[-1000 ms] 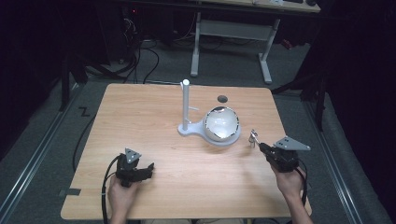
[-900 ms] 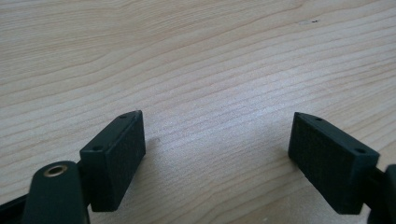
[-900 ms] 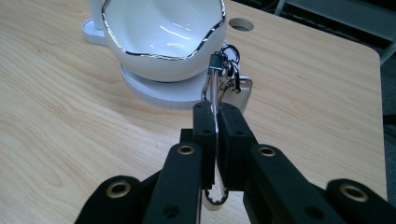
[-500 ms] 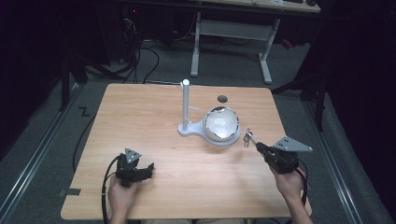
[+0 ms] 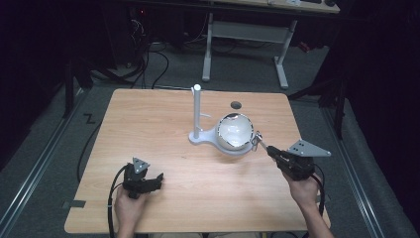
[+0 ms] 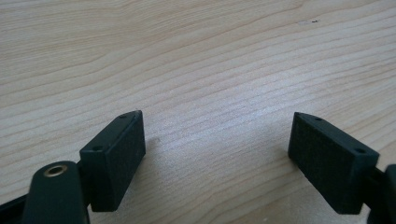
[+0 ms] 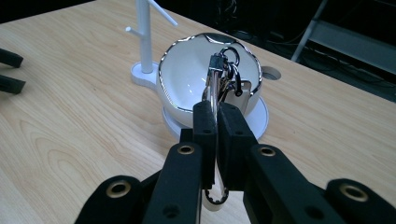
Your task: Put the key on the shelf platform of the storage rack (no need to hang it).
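1. Left of the glossy white bowl with a silver rim [image 5: 235,130], well apart from it and nearer the person, the left gripper [image 6: 219,149] rests low over the pale wooden table [image 5: 163,124], its jaws spread wide with bare wood between them.
2. Just left of that bowl stands one white post with small side pegs [image 5: 197,111], sharing the bowl's white base.
3. One bowl sits on that base, near the table's middle.
4. At the bowl's right rim, the right gripper [image 7: 217,119] has its jaws clamped on one bunch of metal key rings [image 7: 223,77], which juts past the fingertips over the bowl.
5. Two grippers, two hands.
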